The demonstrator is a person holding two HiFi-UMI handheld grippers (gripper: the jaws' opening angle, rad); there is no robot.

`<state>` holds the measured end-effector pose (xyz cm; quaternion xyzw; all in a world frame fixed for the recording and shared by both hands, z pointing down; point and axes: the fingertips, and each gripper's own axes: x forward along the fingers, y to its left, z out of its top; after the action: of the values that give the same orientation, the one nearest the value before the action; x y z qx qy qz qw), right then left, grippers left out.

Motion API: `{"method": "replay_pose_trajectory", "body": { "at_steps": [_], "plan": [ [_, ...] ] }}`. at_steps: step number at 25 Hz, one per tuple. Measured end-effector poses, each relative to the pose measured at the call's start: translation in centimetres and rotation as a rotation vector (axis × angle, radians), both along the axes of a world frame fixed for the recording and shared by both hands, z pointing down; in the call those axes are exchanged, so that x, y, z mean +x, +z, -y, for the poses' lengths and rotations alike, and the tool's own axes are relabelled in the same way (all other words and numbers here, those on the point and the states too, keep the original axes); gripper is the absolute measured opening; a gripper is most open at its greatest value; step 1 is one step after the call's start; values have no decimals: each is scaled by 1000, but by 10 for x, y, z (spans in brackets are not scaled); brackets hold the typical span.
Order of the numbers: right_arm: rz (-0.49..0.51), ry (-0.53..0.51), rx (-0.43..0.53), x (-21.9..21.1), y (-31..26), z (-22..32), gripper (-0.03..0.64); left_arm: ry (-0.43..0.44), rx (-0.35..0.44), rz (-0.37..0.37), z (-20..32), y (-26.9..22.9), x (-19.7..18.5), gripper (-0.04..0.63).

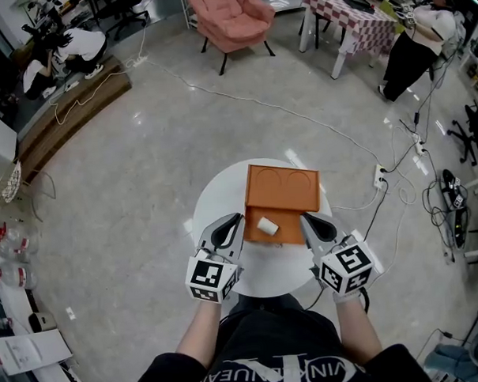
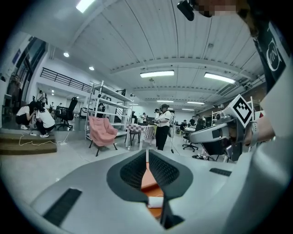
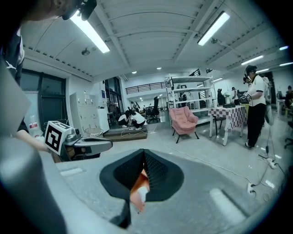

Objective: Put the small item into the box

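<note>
An orange box (image 1: 282, 188) lies open on the round white table (image 1: 258, 276). A small white item (image 1: 267, 225) rests on the box's near part. My left gripper (image 1: 236, 219) is just left of the item, shut and empty. My right gripper (image 1: 305, 220) is just right of it, also shut with nothing held. In the left gripper view, the closed gripper (image 2: 147, 153) frames a sliver of the orange box (image 2: 149, 180) and the white item (image 2: 155, 201). In the right gripper view, the shut gripper (image 3: 144, 153) shows the same box (image 3: 137, 185) and item (image 3: 142, 195) below.
A pink armchair (image 1: 230, 16) and a checkered table (image 1: 350, 19) stand far across the floor. A person (image 1: 414, 44) stands at the top right, and others crouch at the top left (image 1: 59, 55). Cables and a power strip (image 1: 378, 176) lie right of the table.
</note>
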<state>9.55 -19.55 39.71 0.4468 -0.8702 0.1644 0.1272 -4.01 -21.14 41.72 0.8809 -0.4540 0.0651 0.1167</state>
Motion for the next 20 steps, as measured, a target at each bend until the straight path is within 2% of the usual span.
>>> {"method": "replay_pose_trajectory", "body": {
  "at_steps": [20],
  "plan": [
    [20,14,85,1,-38,14,6,-32,84,-42,16,-46,-12,23]
  ]
}}
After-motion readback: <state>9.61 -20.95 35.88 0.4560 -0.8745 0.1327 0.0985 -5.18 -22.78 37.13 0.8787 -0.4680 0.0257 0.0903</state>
